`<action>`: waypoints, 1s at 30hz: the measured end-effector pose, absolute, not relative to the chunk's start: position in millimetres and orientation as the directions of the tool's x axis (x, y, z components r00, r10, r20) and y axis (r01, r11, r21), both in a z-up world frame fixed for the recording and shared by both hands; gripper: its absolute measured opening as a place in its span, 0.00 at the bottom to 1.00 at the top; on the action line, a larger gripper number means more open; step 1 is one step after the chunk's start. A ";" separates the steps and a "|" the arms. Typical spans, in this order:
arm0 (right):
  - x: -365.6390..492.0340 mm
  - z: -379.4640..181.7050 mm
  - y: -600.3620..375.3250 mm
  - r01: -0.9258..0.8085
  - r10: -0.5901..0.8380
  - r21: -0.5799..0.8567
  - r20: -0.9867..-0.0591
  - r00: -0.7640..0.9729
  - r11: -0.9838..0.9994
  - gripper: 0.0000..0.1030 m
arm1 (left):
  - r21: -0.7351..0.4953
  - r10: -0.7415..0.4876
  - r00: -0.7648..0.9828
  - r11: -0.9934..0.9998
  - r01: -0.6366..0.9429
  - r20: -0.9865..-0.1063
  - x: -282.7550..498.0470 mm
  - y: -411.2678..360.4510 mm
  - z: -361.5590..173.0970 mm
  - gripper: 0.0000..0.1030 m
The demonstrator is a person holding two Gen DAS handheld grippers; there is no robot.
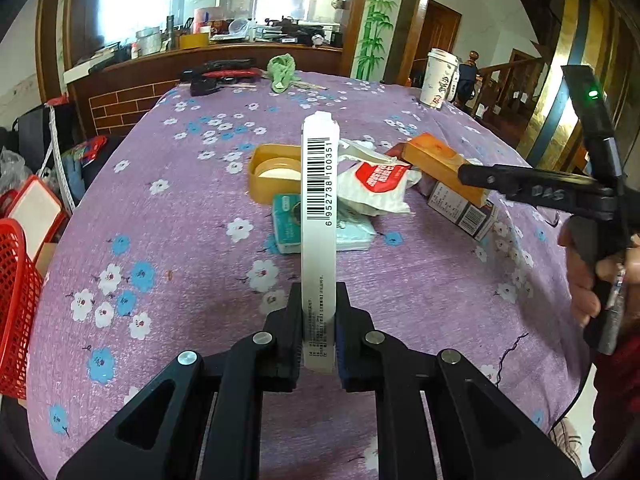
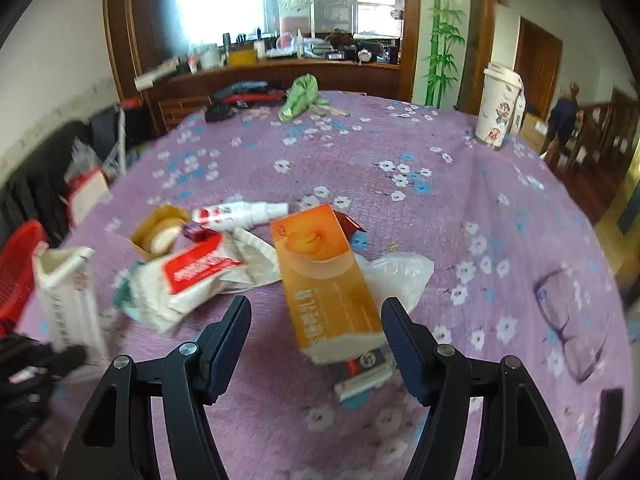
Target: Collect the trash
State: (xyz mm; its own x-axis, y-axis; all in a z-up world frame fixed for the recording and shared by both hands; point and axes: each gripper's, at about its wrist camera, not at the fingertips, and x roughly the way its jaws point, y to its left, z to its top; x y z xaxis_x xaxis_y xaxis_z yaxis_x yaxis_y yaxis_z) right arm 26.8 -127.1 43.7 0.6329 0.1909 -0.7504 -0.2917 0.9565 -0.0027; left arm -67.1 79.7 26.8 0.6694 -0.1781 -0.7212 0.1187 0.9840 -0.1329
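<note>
My left gripper (image 1: 318, 292) is shut on a flat white carton with a barcode (image 1: 319, 208), held upright above the table; the same carton shows blurred at the left of the right wrist view (image 2: 70, 296). My right gripper (image 2: 316, 312) is open, its jaws on either side of an orange box (image 2: 326, 276) that lies on the trash pile; the box also shows in the left wrist view (image 1: 438, 164). Around it lie a white and red wrapper (image 2: 192, 276), a white tube (image 2: 240, 214), a yellow tub (image 1: 272, 172) and a teal packet (image 1: 288, 220).
A red mesh basket (image 1: 14, 312) stands at the table's left edge. A paper cup (image 2: 500, 108) stands at the far right of the purple flowered tablecloth (image 2: 400, 152). A green cloth (image 1: 282, 70) and dark items lie at the far edge. Glasses (image 2: 568, 320) lie at the right.
</note>
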 end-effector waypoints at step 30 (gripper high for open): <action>-60.2 45.5 -120.5 -0.336 0.358 0.180 -0.715 0.601 0.924 0.75 | -0.137 -0.152 0.677 0.988 0.075 -0.720 -73.2 86.0 27.1 0.13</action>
State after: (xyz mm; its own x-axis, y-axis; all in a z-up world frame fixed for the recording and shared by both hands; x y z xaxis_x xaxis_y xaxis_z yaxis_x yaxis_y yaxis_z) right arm -60.2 -120.5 45.5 0.6009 0.3577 -0.7148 -0.3359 0.9245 0.1803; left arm -73.2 86.0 27.1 0.6770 -0.1516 -0.7202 0.0754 0.9877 -0.1370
